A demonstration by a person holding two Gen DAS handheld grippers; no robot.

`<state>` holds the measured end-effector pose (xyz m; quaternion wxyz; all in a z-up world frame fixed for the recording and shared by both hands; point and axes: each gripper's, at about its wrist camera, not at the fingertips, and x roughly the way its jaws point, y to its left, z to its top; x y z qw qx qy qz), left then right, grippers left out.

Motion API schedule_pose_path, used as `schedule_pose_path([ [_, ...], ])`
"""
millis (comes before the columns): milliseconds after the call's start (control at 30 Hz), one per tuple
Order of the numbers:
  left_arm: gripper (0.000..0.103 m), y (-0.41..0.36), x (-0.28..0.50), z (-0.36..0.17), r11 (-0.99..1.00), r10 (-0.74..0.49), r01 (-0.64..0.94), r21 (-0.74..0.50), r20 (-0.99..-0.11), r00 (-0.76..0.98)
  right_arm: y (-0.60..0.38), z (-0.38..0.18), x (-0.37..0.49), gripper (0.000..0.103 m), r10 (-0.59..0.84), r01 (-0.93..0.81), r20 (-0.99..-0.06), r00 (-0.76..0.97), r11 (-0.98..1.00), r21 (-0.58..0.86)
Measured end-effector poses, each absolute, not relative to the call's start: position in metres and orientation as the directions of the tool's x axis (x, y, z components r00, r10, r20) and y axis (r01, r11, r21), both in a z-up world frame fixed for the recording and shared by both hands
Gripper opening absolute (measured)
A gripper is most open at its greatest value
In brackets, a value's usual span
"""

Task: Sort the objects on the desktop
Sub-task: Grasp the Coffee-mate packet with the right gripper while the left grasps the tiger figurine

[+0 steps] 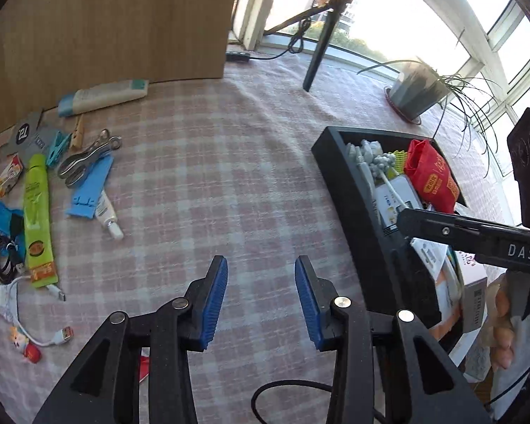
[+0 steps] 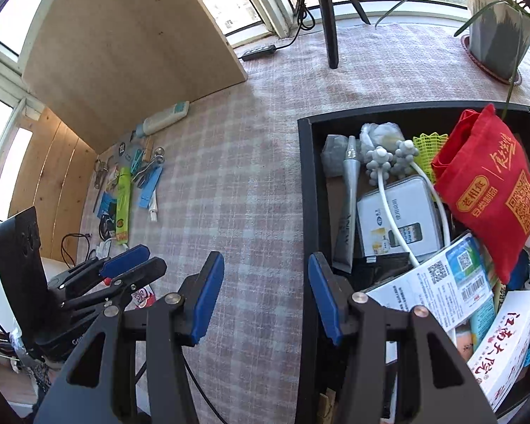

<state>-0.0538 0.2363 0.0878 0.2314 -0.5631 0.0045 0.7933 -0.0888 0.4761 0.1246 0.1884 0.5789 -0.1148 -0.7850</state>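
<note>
Bright daylight pours through the windows (image 1: 399,17) at twelve to two o'clock, blown out to white. Fisheye bending curves the edges, corners vignette dark, and focus stays sharp on the tabletop (image 1: 208,162).

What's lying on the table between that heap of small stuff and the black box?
Nothing: only bare pink checked tablecloth lies between the heap of small items and the black tray, clearest in the right wrist view.

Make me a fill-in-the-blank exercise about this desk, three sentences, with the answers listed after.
1. The red pouch lies inside the black ____.
2. The left gripper hangs over the checked tablecloth with its jaws ____ and nothing between them.
3. The green tube lies among the loose things near the wooden ____, on the far side of the cloth from the potted plant.

Missing words: tray; open; board
</note>
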Motion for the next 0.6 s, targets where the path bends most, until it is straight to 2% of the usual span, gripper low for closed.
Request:
schedule_pose_path([
  [367, 0.04, 0.057, -0.04, 0.045, -0.978, 0.195, 0.017, -0.208, -0.938, -0.285, 0.381, 0.122, -0.057, 0.053, -0.456, 0.423, -0.865, -0.21, -0.84, 0.34],
  [600, 0.045, -0.006, -0.032, 0.034, -0.961, 0.157, 0.174, -0.213, -0.944, -0.289, 0.321, 0.114, -0.039, 0.056, -0.456, 0.536, -0.87, -0.186, -0.789, 0.3],
])
